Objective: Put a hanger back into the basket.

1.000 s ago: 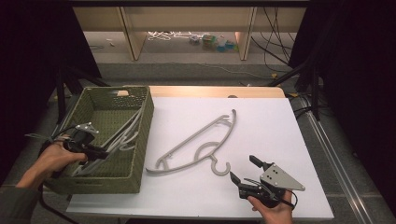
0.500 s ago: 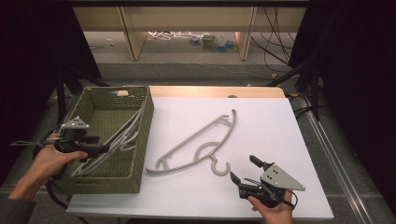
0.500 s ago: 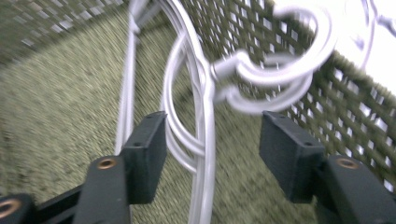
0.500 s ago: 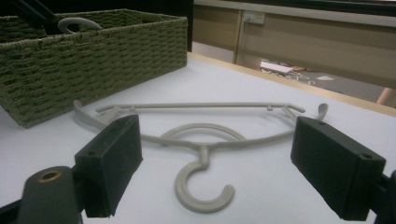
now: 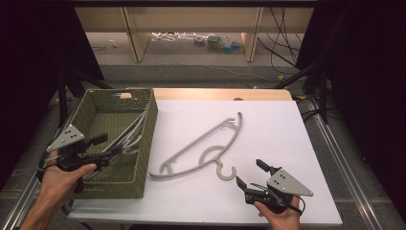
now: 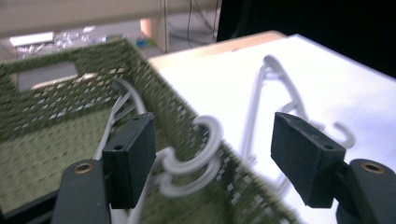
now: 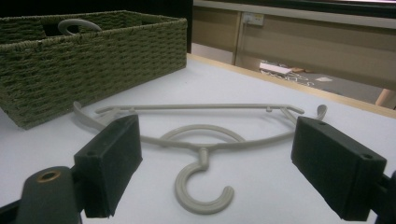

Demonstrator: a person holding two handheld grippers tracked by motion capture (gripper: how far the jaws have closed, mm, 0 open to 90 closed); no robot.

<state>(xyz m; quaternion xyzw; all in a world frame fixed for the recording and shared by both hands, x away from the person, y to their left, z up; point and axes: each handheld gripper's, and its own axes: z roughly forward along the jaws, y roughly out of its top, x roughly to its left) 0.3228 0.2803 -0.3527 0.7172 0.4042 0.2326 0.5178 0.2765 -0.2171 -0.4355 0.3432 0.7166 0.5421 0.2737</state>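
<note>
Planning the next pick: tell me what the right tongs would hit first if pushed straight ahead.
Most likely the hook of the hanger lying flat on the table; it sits centred between the open right tongs. Depth is uncertain.

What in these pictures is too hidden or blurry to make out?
- Hangers in the basket: high view, the basket wall hides their lower ends; how many can't be told.
- Hanger hooks: left gripper view, blurred.
- Basket's far end: right gripper view, cut off by the left edge.
- Clutter on the floor: high view, too small.
</note>
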